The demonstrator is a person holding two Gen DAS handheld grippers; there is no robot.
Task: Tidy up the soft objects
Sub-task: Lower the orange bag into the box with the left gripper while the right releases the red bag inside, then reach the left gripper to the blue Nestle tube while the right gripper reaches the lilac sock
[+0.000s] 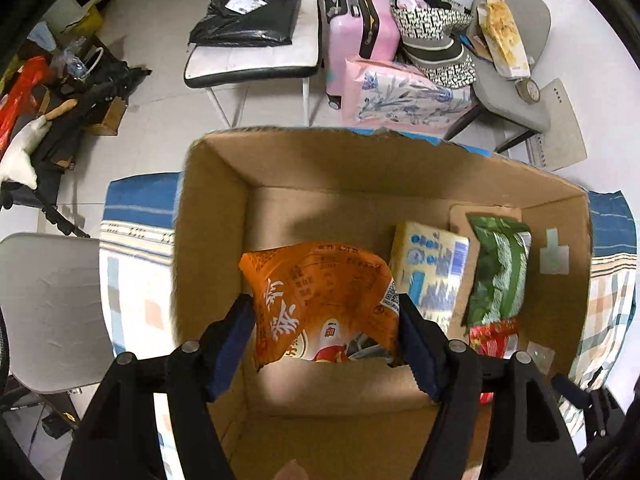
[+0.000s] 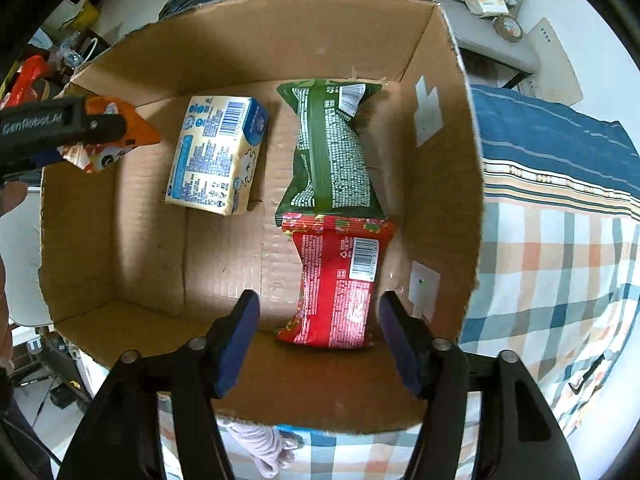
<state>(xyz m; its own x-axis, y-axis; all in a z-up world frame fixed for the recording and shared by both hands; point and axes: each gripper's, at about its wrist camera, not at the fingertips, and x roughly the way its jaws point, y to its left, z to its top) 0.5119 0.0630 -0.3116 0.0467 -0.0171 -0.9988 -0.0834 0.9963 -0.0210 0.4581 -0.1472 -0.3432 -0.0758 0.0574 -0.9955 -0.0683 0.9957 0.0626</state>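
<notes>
Orange snack bag [image 1: 320, 300], lower centre, pinched in left gripper [image 1: 326, 322] above cardboard box [image 1: 216, 240], placing step, release onto bare floor apparently next; right gripper [image 2: 318, 324] wide, empty.

Both tongs, left tongs [image 1: 326, 334] and right tongs [image 2: 318, 338], are matte black plastic with dark blue finger pads [image 2: 236, 344], round silver pivot screws, and white "GenRobot.AI" lettering on the left one's side.
</notes>
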